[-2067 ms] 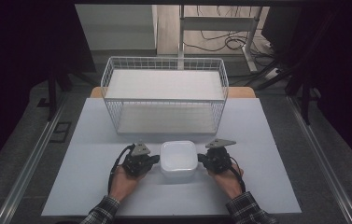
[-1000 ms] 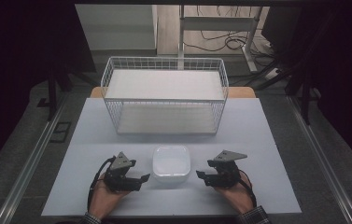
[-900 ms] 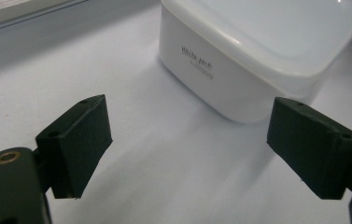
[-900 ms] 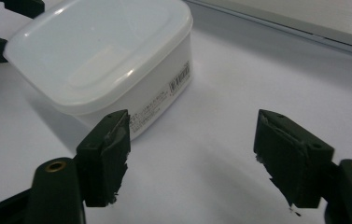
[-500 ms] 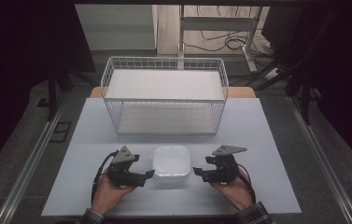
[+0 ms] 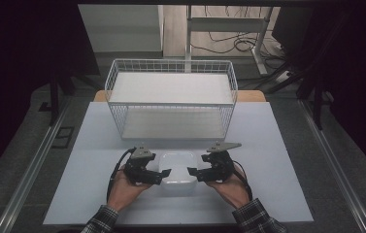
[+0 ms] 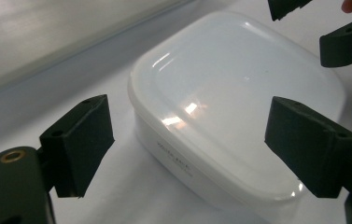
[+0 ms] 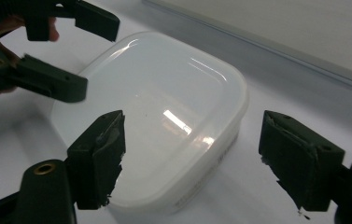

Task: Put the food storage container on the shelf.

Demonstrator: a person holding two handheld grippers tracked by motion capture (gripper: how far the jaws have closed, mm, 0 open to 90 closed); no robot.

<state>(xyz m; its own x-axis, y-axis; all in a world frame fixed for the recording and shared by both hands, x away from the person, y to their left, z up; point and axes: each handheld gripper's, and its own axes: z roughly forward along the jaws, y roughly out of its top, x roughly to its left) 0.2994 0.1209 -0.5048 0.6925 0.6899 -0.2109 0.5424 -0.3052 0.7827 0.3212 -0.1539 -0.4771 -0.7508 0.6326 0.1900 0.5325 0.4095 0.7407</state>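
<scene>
A white lidded plastic container (image 6: pixel 178 162) sits on the table (image 6: pixel 277 145) in front of the person. My left gripper (image 6: pixel 165 174) is at its left side and my right gripper (image 6: pixel 192 172) at its right, both pointing inward at it. In the left gripper view the open left gripper (image 7: pixel 197 140) frames the container (image 7: pixel 239 93) without touching it, and the right gripper (image 7: pixel 320 25) faces it. In the right gripper view the right gripper (image 8: pixel 194 154) stands wide around the container (image 8: pixel 164 116), opposite the left gripper (image 8: pixel 78 53). Both pairs of jaws have just been opening, pressing on nothing.
A white wire basket (image 6: pixel 171 104) with a white floor stands just behind the container, in the middle of the table. Bare table surface lies to the left and right of the hands. Dark floor and metal rails flank the table.
The grippers left the container's sides and drew back toward the person. Over the last second both came forward and inward again, closing on the container's sides with jaws spread.
</scene>
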